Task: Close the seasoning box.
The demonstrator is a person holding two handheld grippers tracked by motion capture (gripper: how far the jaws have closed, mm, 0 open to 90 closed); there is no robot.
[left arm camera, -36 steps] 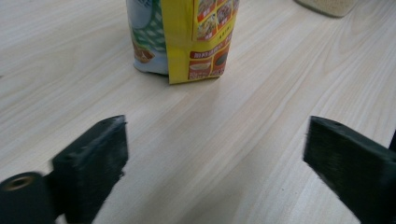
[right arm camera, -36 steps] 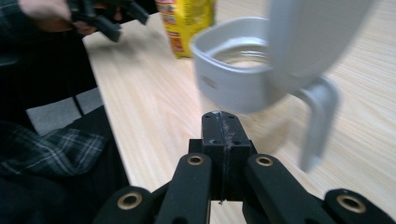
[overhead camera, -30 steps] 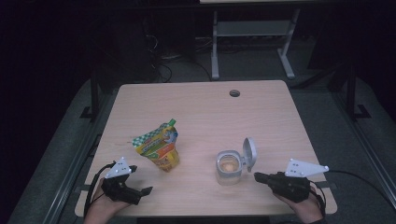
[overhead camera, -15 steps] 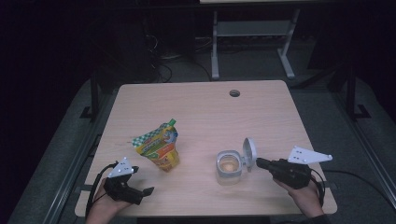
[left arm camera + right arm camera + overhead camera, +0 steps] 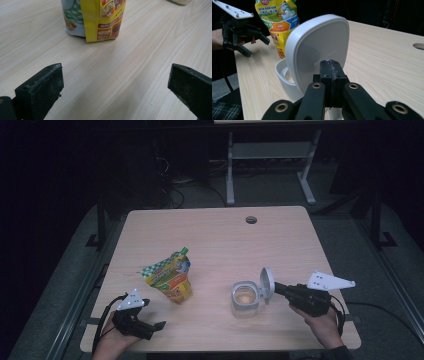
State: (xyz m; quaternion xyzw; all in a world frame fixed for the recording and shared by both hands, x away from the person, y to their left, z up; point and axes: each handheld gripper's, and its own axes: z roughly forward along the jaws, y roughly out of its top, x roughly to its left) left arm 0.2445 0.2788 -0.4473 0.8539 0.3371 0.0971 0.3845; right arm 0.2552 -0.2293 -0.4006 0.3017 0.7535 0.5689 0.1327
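High view: lid [image 5: 267,281] against right claw [image 5: 278,288].

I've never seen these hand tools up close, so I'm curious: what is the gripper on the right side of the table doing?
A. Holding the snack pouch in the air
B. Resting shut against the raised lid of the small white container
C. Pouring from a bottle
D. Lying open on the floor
B: the right gripper has its jaws together at the back of the upright lid of the container, while the pouch stands apart on the table.
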